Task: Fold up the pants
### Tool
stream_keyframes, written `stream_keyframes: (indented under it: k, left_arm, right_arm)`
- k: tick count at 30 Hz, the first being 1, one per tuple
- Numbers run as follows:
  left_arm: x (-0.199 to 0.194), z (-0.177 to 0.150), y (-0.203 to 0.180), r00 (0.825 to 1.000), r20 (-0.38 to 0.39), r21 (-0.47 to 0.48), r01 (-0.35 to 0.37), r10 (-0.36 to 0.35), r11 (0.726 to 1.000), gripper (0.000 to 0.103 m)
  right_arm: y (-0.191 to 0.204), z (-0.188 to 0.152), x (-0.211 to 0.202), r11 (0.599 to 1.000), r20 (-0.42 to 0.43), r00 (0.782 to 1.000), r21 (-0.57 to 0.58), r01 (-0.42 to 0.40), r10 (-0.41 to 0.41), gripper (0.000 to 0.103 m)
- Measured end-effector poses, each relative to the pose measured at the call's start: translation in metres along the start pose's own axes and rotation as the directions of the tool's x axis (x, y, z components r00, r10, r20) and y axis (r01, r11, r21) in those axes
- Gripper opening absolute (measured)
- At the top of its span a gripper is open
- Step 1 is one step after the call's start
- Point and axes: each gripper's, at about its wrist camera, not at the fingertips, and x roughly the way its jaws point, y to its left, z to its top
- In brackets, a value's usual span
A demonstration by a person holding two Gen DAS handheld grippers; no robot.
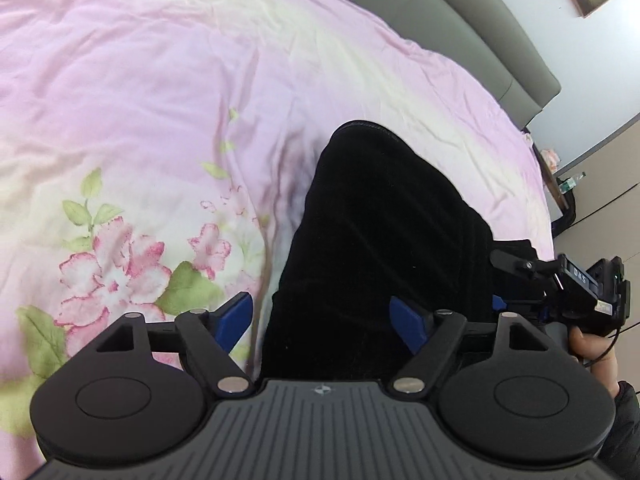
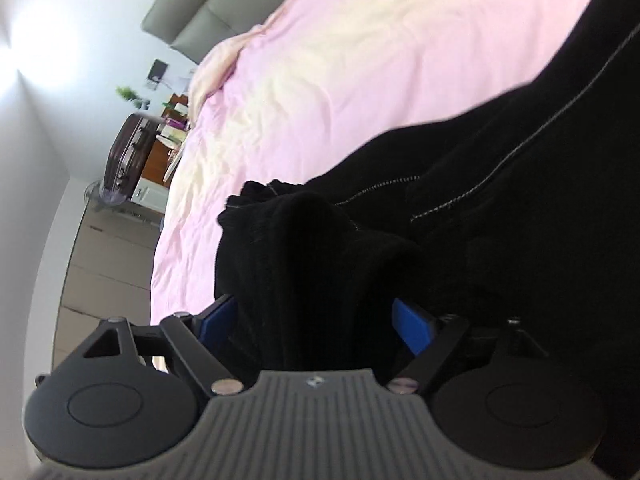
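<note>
The black pants [image 1: 384, 240] lie bunched on the pink floral bedspread [image 1: 140, 100], near the bed's side edge that faces the wardrobe. The left gripper [image 1: 324, 320] is spread wide, blue fingers [image 1: 234, 318] straddling the cloth with a gap on one side. The right gripper [image 2: 316, 320] has a thick wad of fabric between its fingers [image 2: 414, 326], but the black folds hide whether it's actually pinching.

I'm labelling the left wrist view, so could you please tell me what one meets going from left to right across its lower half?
Floral print on the pink bedspread → left blue finger pad → black pants → right blue finger pad → right gripper, its fingertips mostly hidden behind the pants.
</note>
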Motion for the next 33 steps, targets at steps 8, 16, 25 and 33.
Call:
stream_keyframes:
  k: [8, 16, 25, 33]
  left_arm:
    - [0.059, 0.009, 0.018, 0.995, -0.083, -0.093, 0.05, -0.058, 0.994, 0.065]
    - [0.054, -0.003, 0.006, 0.999, -0.054, -0.007, -0.004, 0.003, 1.0, 0.052]
    - [0.049, -0.005, -0.001, 0.999, -0.016, 0.021, -0.048, 0.049, 0.999, 0.06]
    - [0.046, -0.004, -0.031, 0.983, 0.074, 0.089, -0.176, 0.17, 0.98, 0.054]
  right_arm:
    - [0.033, 0.034, 0.038, 0.965, 0.029, 0.999, -0.261, 0.031, -0.024, 0.026]
    - [0.024, 0.054, 0.036, 0.965, -0.013, 1.0, -0.261, -0.02, 0.018, 0.021]
    - [-0.001, 0.024, 0.009, 0.96, 0.071, 0.997, -0.272, 0.061, -0.043, 0.038]
    - [0.014, -0.044, -0.01, 0.908, 0.091, 0.986, -0.385, 0.164, -0.139, 0.033]
